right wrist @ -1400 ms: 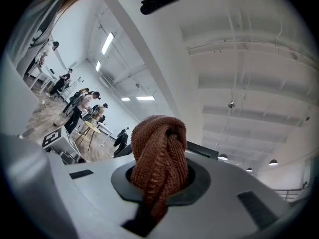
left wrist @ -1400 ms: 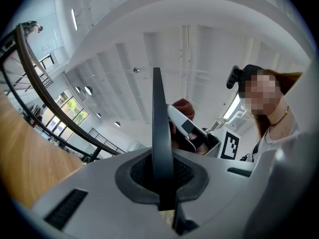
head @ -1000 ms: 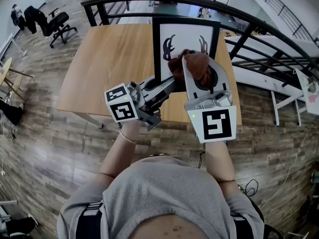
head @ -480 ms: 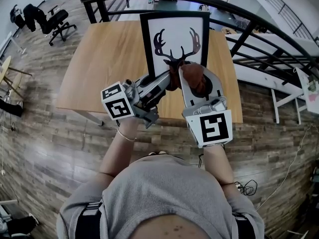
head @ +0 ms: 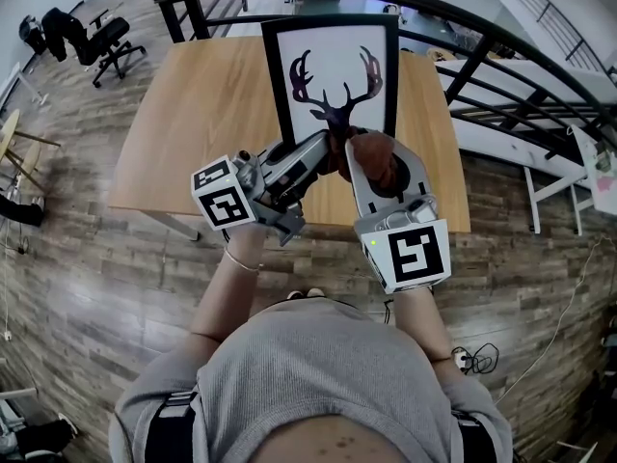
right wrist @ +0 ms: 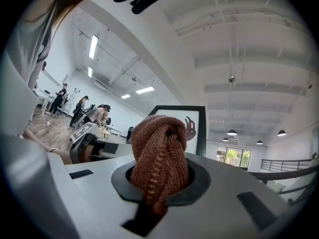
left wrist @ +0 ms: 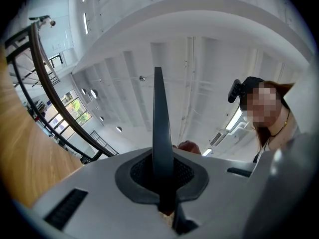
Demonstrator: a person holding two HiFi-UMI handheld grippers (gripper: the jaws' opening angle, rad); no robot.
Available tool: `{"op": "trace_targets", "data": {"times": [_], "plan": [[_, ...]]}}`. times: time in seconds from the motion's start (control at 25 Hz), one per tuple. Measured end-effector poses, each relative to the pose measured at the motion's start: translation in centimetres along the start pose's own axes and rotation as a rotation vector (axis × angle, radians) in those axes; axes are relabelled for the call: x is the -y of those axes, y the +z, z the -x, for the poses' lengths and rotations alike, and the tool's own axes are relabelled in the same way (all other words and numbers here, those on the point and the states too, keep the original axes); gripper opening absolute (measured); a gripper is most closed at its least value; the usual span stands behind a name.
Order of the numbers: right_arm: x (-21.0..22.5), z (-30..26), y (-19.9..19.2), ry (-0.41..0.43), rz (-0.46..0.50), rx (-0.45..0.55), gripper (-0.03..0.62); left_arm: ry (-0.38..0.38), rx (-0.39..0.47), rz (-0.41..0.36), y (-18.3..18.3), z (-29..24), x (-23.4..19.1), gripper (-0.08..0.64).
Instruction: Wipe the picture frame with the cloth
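Observation:
The picture frame point(head: 333, 61), black-edged with a deer-antler print, stands upright above the wooden table point(head: 212, 114). My left gripper point(head: 310, 152) is shut on its lower left edge; in the left gripper view the frame point(left wrist: 159, 118) shows edge-on as a thin dark blade between the closed jaws. My right gripper point(head: 378, 146) is shut on a bunched brown knitted cloth point(head: 372, 162), which lies against the lower part of the print and hides the deer's neck. In the right gripper view the cloth point(right wrist: 160, 153) fills the jaws, with the frame point(right wrist: 195, 128) just behind it.
A black metal railing point(head: 463, 37) curves round the table's far and right sides. An office chair point(head: 96, 41) stands far left on the wood floor. The table's near edge point(head: 193, 222) lies below my left gripper. Several people stand far off in the right gripper view.
The right gripper has drawn the cloth down the print from the deer's head to the bottom of the frame, uncovering the antlers. The left gripper has kept its hold on the frame.

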State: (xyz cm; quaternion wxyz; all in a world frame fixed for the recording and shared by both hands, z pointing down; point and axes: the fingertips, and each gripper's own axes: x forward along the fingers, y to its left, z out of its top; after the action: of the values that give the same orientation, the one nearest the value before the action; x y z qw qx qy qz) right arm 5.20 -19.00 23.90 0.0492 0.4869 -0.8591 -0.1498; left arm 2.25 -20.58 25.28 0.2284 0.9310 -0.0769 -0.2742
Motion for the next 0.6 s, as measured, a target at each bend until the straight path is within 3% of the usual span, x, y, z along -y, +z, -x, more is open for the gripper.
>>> {"op": "trace_targets", "data": {"times": [0.32,0.6], "plan": [[-0.7,1.0,-1.2,0.029,-0.018,-0.029,0.046,0.012,0.020,0.010,0.0,0.1,0.0,0.018],[-0.3,3.0,-1.8,-0.008,-0.040,0.011,0.046,-0.028,0.047,0.027,0.2,-0.1,0.5,0.018]]}}
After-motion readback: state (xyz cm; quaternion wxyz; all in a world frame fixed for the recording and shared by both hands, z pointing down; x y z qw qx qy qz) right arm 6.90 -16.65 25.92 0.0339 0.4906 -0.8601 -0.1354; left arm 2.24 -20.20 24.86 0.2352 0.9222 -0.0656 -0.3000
